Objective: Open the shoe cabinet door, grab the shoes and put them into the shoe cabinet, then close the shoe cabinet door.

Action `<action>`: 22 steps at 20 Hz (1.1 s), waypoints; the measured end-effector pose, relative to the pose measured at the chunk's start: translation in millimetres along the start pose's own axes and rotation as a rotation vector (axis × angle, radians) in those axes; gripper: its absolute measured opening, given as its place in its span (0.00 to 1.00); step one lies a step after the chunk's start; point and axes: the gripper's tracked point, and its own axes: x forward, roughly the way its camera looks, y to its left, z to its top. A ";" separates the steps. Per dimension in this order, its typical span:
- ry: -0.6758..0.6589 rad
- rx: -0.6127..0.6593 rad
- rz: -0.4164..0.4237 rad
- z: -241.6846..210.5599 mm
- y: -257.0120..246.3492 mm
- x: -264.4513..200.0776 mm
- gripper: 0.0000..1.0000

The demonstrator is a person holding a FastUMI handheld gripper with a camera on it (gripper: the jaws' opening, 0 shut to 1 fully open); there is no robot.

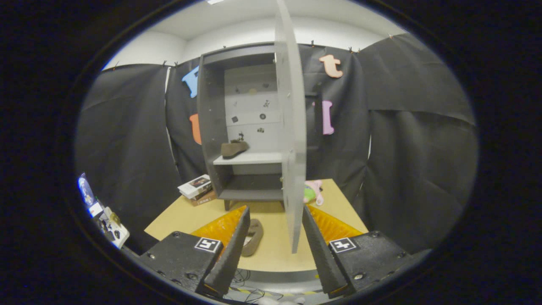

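One shoe is home and one is still out, by my reckoning: a brown shoe [233, 148] sits on the middle shelf [250, 159] of the grey shoe cabinet [208, 127], at that shelf's left end, while its mate [253, 237] lies on the table [271, 250] just ahead of my left finger, close to the near edge. My gripper [275, 241] is spread wide with nothing in it, and the cabinet door [292, 140] stands swung right out toward me, edge-on, its lower corner hanging between the fingers without touching either that I can make out. So the opening is done, half the loading looks done, and what's left is picking up that second shoe, shelving it, and swinging the door shut. A stack of books [195, 189] sits by the cabinet's left foot toward the table's left edge, and a pink and green plush toy [312, 191] peeks out behind the door near the far right corner; neither is in my way.
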 end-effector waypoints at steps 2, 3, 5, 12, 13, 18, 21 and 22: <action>0.043 -0.007 0.024 -32.7 24.0 27.6 0.82; 0.084 -0.009 0.036 -49.3 36.1 43.4 0.82; 0.163 -0.016 0.098 -88.1 61.8 74.3 0.82; 0.289 -0.016 0.127 -170.9 112.5 187.0 0.82; 0.314 -0.001 0.131 -179.5 117.3 200.9 0.82; 0.394 0.059 0.103 -211.7 119.7 271.0 0.82; 0.433 0.072 0.091 -224.0 119.1 300.6 0.82; 0.451 0.077 0.093 -228.5 120.5 308.4 0.82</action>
